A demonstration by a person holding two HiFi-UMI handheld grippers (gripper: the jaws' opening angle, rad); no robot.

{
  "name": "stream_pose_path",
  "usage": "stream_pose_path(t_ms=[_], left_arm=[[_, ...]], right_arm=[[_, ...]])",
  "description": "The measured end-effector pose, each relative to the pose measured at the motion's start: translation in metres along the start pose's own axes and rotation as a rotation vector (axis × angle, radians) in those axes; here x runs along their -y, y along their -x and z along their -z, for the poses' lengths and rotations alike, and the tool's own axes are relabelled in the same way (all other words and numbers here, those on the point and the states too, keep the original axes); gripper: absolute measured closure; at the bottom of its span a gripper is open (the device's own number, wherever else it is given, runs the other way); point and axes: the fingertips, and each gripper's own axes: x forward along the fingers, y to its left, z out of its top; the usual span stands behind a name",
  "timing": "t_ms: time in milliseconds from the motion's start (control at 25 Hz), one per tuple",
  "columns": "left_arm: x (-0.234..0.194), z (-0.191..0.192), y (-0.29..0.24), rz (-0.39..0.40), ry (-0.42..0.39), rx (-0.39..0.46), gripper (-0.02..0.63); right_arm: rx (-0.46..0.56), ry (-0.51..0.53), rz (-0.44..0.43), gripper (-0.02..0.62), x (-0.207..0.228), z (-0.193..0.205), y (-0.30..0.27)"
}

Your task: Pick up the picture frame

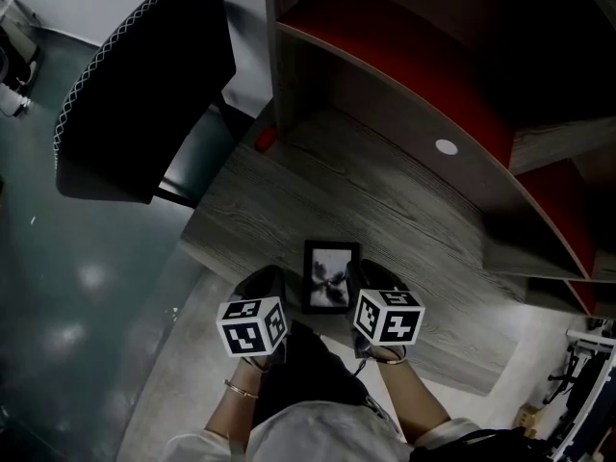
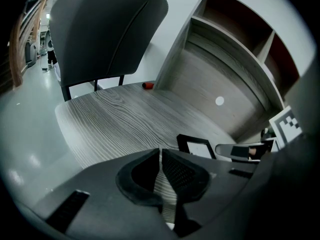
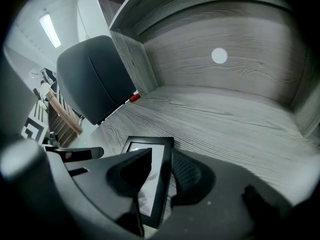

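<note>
Head view: picture frame [image 1: 331, 275] flat on desk [image 1: 289, 200] near front edge, between left gripper [image 1: 267, 279] and right gripper [image 1: 372, 277]; tips too dark to read.
Left gripper view: jaws nearly together, empty.
Right gripper view: jaws apart astride frame's right rail, near end hidden.
Probably light, stiff, glazed, fragile: pinch rail, not glass.

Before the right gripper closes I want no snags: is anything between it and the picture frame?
Nothing visible. The picture frame lies flat on the desk with its right edge between the open jaws of the right gripper. The left gripper sits at the frame's other side, jaws together, clear of that grip.
</note>
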Motion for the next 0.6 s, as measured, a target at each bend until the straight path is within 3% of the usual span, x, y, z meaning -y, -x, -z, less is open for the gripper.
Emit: stream_pose_path(t_ms=[600], left_arm=[[0.000, 0.000, -0.007, 0.006, 0.008, -0.004, 0.580]], right_arm=[[-0.056, -0.007, -0.009, 0.457, 0.003, 0.003, -0.018]])
